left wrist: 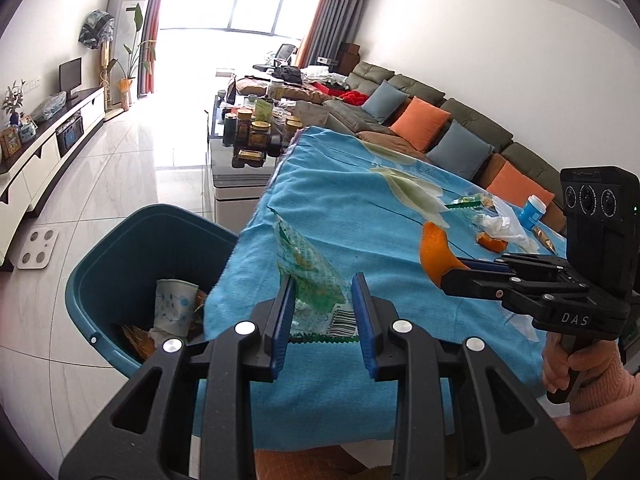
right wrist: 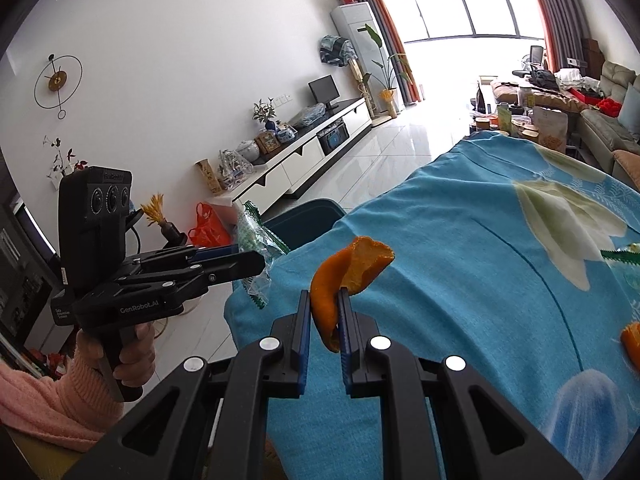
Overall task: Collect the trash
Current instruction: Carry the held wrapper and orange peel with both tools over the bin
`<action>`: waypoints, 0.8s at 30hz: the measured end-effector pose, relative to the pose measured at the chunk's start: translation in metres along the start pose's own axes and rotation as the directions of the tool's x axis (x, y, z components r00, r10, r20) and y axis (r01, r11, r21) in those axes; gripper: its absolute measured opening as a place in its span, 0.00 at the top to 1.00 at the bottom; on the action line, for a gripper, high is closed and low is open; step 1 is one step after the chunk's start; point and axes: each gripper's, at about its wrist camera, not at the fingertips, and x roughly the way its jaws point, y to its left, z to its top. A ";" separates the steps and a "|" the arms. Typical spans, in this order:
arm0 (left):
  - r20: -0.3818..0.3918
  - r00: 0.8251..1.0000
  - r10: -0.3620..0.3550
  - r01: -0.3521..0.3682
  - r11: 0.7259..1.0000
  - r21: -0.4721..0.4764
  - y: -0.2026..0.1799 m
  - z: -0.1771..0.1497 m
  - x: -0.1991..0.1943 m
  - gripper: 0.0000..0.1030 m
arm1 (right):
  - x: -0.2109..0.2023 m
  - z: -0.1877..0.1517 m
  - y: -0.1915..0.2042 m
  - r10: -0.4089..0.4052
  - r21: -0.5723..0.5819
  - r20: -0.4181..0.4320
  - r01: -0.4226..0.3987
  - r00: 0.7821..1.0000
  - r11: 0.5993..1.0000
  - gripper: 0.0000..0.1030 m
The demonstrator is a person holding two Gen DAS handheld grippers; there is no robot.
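My left gripper [left wrist: 323, 286] is shut on a clear green-printed plastic wrapper [left wrist: 310, 276] and holds it above the table's near left edge, beside the teal trash bin [left wrist: 120, 248]. The bin holds a paper cup [left wrist: 175, 306] and other scraps. My right gripper [right wrist: 325, 300] is shut on an orange peel [right wrist: 348, 270], held above the blue tablecloth [right wrist: 460, 280]. In the left wrist view the right gripper [left wrist: 446, 274] and its peel [left wrist: 434, 254] hang to the right. In the right wrist view the left gripper [right wrist: 256, 260] holds the wrapper [right wrist: 256, 240] over the bin [right wrist: 308, 220].
More trash lies at the table's right: another peel [left wrist: 491, 242], crumpled white plastic [left wrist: 502, 224], a green wrapper [left wrist: 466, 203], a blue-capped tub [left wrist: 533, 210]. A coffee table with jars [left wrist: 250, 132] stands beyond, a sofa [left wrist: 440, 128] at right, a floor scale [left wrist: 38, 248] at left.
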 end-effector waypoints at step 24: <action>0.021 0.987 0.159 -0.157 0.985 -0.075 0.067 0.008 -0.014 0.71 | 0.062 0.037 0.036 0.094 -0.074 -0.074 -0.100 0.993 0.992 0.89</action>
